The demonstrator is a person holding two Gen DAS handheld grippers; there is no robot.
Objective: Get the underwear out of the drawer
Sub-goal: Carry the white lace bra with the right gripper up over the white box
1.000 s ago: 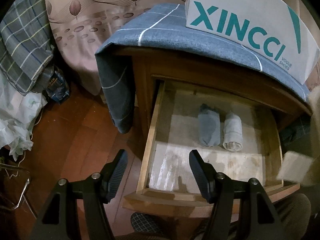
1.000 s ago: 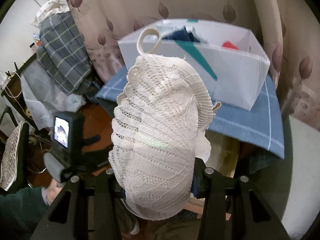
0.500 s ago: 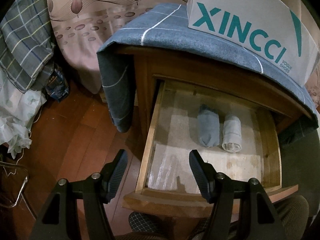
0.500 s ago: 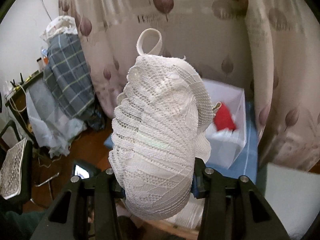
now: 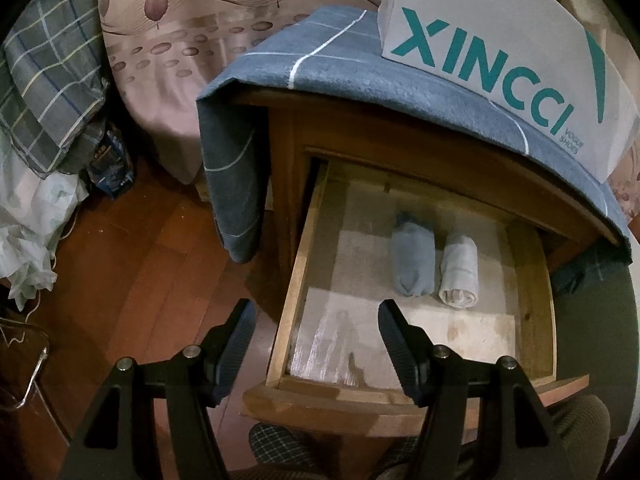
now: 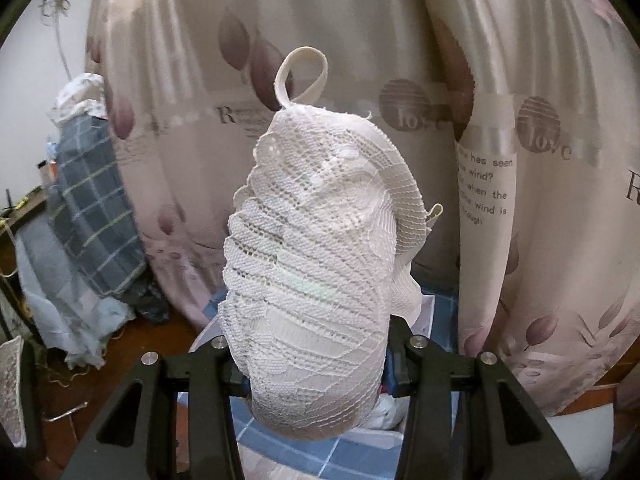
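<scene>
Jaws first: the right gripper (image 6: pixel 310 364) is clamped on a rolled bundle of white lace underwear (image 6: pixel 316 272), squeezing its lower half so the roll stands up between the fingers with a little elastic loop poking out the top. The left gripper (image 5: pixel 316 344) has its jaws apart with nothing between them, hanging over the near left corner of the open wooden drawer (image 5: pixel 296 280).

So that lace piece is well clear of the drawer. In the right wrist view it's up in front of the pale leaf-print curtain (image 6: pixel 500 100), with a bit of white box and blue checked cloth showing low down behind it.

Two more rolls are sitting in the drawer, towards the far side: a grey-blue rolled underwear (image 5: pixel 414 262) and a white rolled underwear (image 5: pixel 460 272), side by side and touching or nearly so. The white cardboard shoe box with teal XINCCI lettering (image 5: pixel 480 48) sits on the blue-grey checked cloth (image 5: pixel 360 80) that covers the cabinet top.

My take on doing this bit well: keep the squeeze steady on the lace roll, since lace is slippery and loose and a soft grip could let it unroll. Set it down before easing off. For the next one, come straight down on one roll and pinch across its middle, so the neighbour doesn't get dragged along.
</scene>
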